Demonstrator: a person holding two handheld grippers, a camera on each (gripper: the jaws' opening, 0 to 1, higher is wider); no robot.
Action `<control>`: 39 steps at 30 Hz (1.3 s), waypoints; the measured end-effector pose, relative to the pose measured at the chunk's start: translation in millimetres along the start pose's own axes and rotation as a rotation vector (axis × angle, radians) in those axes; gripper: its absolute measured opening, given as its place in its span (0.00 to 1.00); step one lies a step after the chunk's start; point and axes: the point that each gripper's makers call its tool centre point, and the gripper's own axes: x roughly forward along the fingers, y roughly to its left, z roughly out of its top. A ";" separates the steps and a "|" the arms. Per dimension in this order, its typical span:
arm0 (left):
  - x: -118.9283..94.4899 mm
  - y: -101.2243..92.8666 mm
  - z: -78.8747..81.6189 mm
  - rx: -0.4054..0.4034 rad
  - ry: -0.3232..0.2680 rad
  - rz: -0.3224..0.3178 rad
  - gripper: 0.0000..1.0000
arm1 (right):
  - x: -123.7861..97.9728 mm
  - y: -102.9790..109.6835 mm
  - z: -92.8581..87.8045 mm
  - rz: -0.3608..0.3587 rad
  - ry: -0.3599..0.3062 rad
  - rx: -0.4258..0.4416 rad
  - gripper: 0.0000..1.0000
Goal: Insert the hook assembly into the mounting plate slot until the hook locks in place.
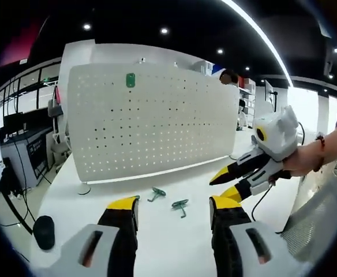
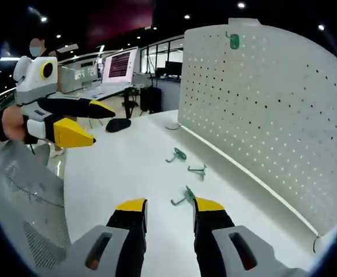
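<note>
A white pegboard mounting plate (image 1: pixel 151 118) stands upright on the white tabletop (image 1: pixel 157 231), and one green hook (image 1: pixel 130 79) already hangs near its top edge. In the left gripper view the left claw (image 1: pixel 173 203) hovers with jaws apart and nothing between them, just short of two loose green hooks, one (image 1: pixel 156 193) to the left and another (image 1: pixel 180 205) beside it, both lying flat in front of the plate. The right claw (image 1: pixel 229 183) enters from the right, held in a hand (image 1: pixel 301 161), jaws spread and empty. In the right gripper view three hooks lie on the tabletop along the plate's foot; the nearest hook (image 2: pixel 184 197) sits just ahead of the right claw's jaws without touching them. A monitor (image 2: pixel 119 65) behind shows red text too small to read.
</note>
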 end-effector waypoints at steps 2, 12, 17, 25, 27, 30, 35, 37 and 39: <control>-0.1 -0.4 -1.7 -0.006 0.000 -0.001 0.51 | 3.1 -3.9 -1.3 -0.002 0.008 0.006 0.30; 0.3 -4.3 -11.5 -0.015 0.021 -0.012 0.51 | 17.6 -10.4 -2.6 0.004 0.043 -0.007 0.27; 1.3 -7.2 -14.4 -0.019 0.026 -0.015 0.51 | 28.1 -11.0 -6.2 0.015 0.072 -0.031 0.23; 3.9 -13.6 -16.1 -0.031 0.018 -0.031 0.51 | 39.5 -14.9 -12.9 0.025 0.112 -0.050 0.22; 4.8 -14.5 -17.6 -0.030 0.027 -0.034 0.51 | 42.0 -15.9 -14.0 0.026 0.122 -0.056 0.22; 6.0 -14.8 -17.5 -0.029 0.028 -0.034 0.50 | 46.3 -17.4 -15.6 0.030 0.135 -0.071 0.21; 7.3 -16.1 -16.4 -0.029 0.025 -0.038 0.50 | 54.3 -22.9 -18.1 0.029 0.160 -0.101 0.19; 7.5 -16.2 -17.3 -0.031 0.028 -0.037 0.49 | 57.1 -24.9 -18.7 0.033 0.162 -0.100 0.19; 7.6 -15.9 -17.5 -0.034 0.030 -0.033 0.47 | 58.7 -26.0 -19.5 0.035 0.171 -0.097 0.19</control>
